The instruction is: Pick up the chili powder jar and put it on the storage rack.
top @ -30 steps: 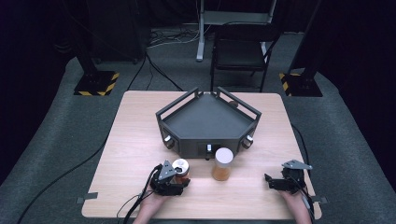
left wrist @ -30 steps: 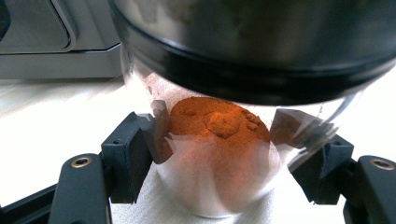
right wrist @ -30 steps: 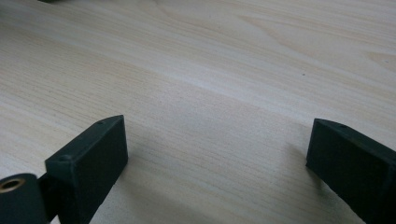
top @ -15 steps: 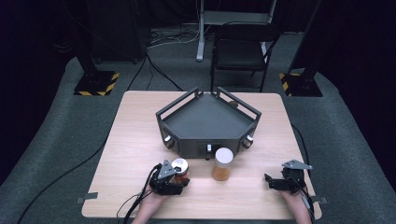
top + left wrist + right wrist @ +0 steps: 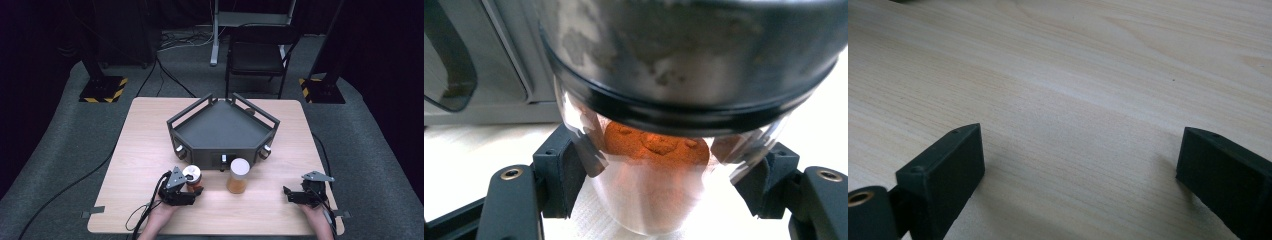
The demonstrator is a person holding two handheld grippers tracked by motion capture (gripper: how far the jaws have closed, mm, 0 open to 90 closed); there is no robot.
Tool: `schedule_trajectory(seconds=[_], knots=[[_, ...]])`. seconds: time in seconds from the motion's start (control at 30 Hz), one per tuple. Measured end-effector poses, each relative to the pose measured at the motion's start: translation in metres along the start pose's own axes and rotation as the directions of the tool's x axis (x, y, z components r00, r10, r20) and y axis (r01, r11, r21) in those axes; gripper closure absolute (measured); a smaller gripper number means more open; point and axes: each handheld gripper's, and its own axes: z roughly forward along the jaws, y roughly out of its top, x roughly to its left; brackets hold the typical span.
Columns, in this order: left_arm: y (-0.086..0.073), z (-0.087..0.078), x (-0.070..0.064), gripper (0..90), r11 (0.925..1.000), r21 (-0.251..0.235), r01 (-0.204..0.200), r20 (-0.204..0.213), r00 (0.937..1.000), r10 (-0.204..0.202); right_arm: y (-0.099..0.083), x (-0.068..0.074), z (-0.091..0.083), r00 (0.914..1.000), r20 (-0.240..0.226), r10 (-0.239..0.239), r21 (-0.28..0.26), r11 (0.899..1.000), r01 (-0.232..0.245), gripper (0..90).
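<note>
Left gripper (image 5: 192, 186) has its jaws closed around a small spice jar (image 5: 659, 150) of orange powder, standing near the table's (image 5: 150, 150) front edge. Just right stands a taller jar (image 5: 238, 175); behind both sits the dark tray (image 5: 220, 131). Right gripper (image 5: 290, 194) rests wide open and empty on bare wood, well apart.

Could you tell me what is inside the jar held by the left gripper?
Orange-red powder shows through the jar's clear wall; its lid hides the top of the jar.

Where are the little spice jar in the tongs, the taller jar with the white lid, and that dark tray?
little spice jar (image 5: 649, 150), left gripper view, orange powder behind glass
taller jar (image 5: 239, 166), high view, white lid
dark tray (image 5: 220, 127), high view, bare floor
</note>
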Motion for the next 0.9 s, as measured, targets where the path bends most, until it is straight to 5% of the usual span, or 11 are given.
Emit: schedule_trajectory(seconds=[0.9], knots=[[0.049,-0.019,-0.001,30.2,0.9976,-0.042,-0.056,-0.020,0.9983,0.055,0.000,0.000,0.000,1.0000,0.000,-0.001,0.000,1.000,0.001,4.1]])
